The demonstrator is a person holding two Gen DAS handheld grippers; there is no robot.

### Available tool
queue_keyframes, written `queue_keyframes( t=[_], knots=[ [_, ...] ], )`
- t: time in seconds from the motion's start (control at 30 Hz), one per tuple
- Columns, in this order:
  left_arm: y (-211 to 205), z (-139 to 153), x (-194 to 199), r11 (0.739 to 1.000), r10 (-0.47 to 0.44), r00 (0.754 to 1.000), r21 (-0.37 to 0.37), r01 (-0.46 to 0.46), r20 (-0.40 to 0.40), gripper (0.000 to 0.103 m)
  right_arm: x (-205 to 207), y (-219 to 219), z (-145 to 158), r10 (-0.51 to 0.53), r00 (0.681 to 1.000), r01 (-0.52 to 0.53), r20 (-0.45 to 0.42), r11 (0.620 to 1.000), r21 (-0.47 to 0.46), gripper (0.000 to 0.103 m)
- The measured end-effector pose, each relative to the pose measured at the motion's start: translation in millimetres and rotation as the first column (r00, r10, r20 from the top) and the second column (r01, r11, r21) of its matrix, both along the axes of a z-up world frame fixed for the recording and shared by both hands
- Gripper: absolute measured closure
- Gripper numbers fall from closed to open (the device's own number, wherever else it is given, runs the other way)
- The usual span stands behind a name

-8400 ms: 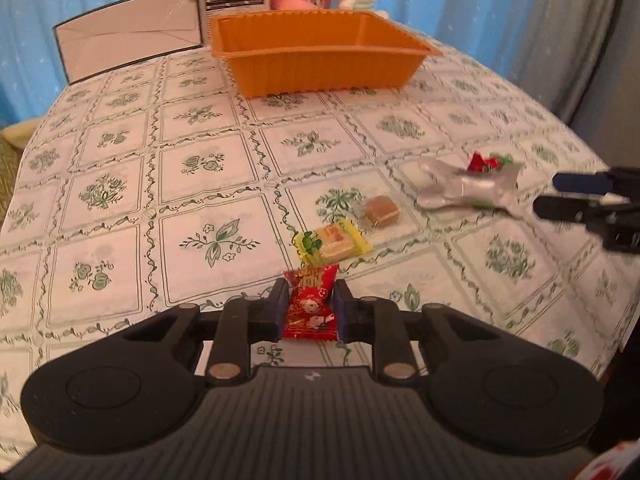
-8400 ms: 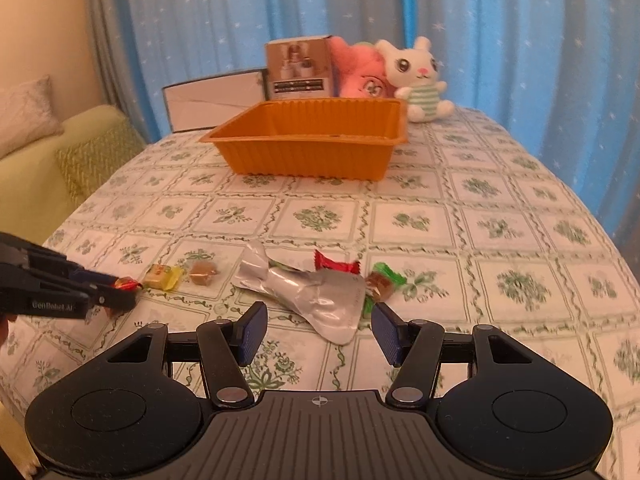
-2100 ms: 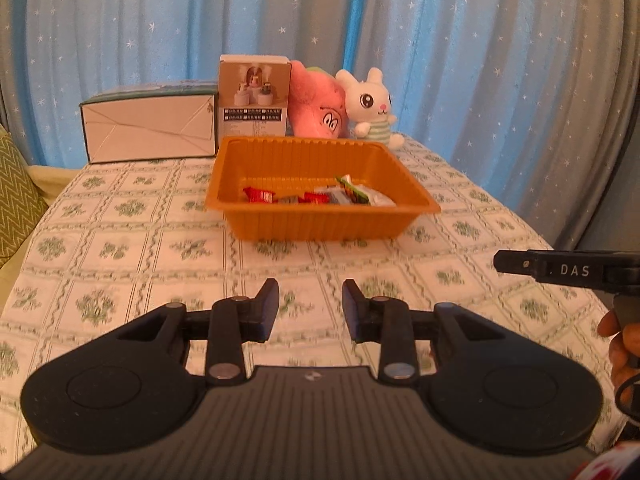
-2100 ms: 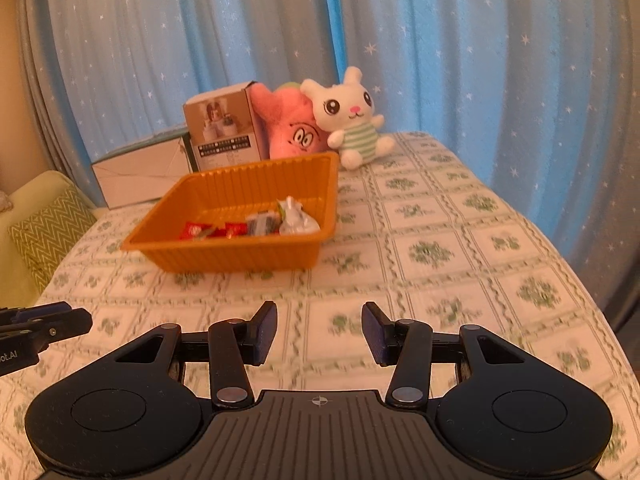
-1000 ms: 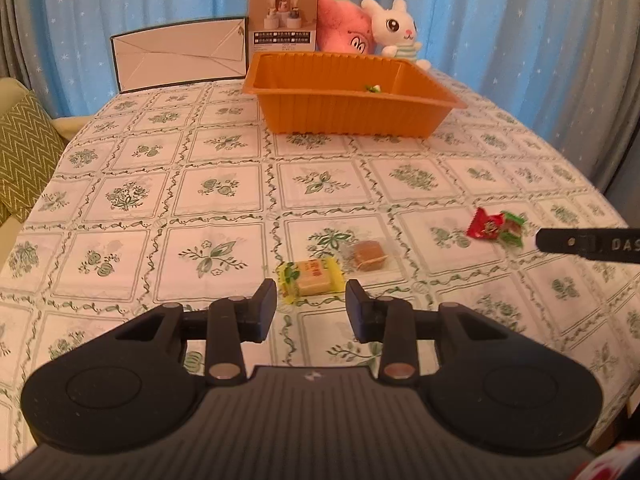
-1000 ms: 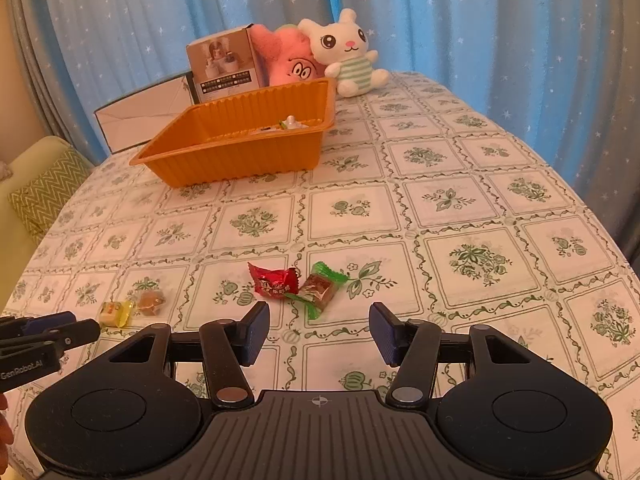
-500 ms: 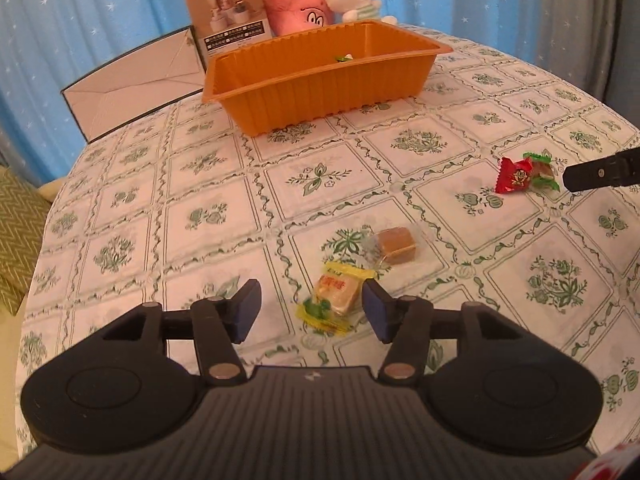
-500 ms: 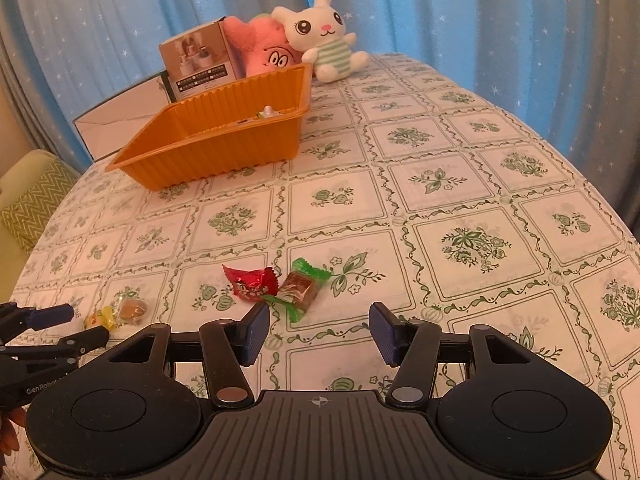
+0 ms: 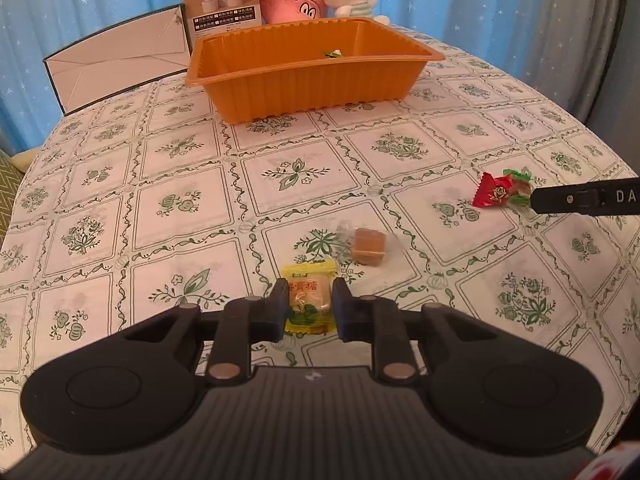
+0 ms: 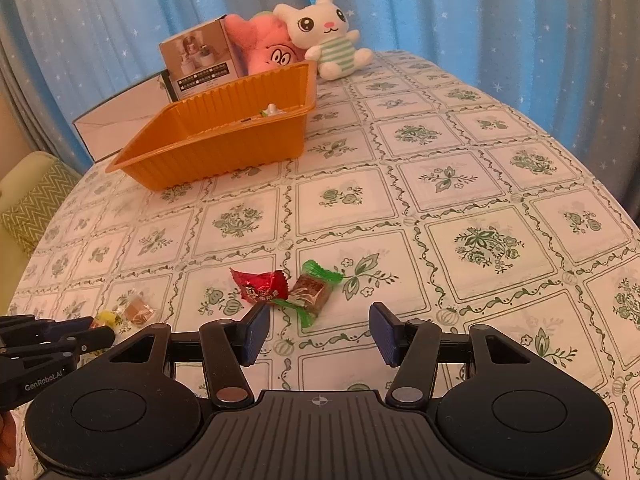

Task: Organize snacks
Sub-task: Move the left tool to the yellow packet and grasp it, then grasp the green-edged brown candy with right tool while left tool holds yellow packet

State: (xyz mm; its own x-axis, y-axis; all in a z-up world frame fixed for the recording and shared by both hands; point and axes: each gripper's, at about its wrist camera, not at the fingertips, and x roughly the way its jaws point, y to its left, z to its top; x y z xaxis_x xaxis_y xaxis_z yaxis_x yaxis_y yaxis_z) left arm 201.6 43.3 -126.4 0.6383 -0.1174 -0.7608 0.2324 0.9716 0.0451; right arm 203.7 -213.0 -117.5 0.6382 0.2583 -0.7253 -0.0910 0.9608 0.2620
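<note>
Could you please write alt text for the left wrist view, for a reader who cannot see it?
The left tongs are shut on a yellow-wrapped candy on a floral tablecloth. A clear-wrapped brown candy lies just beyond; red and green candies lie right, by the right tongs' tip. An orange tray stands behind.

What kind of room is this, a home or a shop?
Most likely a home living or dining room: a table under a floral tablecloth, blue star-patterned curtains, plush toys such as a white rabbit, and a cushioned sofa at the left edge.
</note>
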Motion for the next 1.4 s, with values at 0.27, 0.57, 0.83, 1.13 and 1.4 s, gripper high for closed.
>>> queue_keyframes(
  t=[0.27,0.57,0.83,1.13,1.4],
  knots=[
    [8.2,8.7,-4.4,0.992,0.081,0.997,-0.100,-0.081,-0.006,0.084,1.6,-0.2,-0.2,-0.002,1.000,0.002,0.011,1.000,-0.021,0.048],
    [4.3,13.4,-2.5,0.987,0.082,0.997,-0.138,-0.081,0.007,0.084,13.8,0.1,-5.6,-0.013,1.000,0.013,0.000,1.000,-0.016,0.048],
    [1.9,12.8,-0.3,0.986,0.074,0.997,-0.147,-0.072,0.008,0.084,26.5,7.8,-12.5,-0.024,1.000,0.025,0.013,0.999,-0.044,0.048],
    [-0.4,9.4,1.5,0.988,0.063,0.998,-0.143,-0.062,0.000,0.084,24.6,28.5,-16.4,0.051,0.998,-0.043,0.047,0.986,-0.162,0.056],
    [-0.5,9.7,1.9,0.988,0.062,0.998,-0.144,-0.061,0.006,0.084,22.2,34.9,-16.4,0.085,0.995,-0.071,0.060,0.977,-0.199,0.082]
  ],
)
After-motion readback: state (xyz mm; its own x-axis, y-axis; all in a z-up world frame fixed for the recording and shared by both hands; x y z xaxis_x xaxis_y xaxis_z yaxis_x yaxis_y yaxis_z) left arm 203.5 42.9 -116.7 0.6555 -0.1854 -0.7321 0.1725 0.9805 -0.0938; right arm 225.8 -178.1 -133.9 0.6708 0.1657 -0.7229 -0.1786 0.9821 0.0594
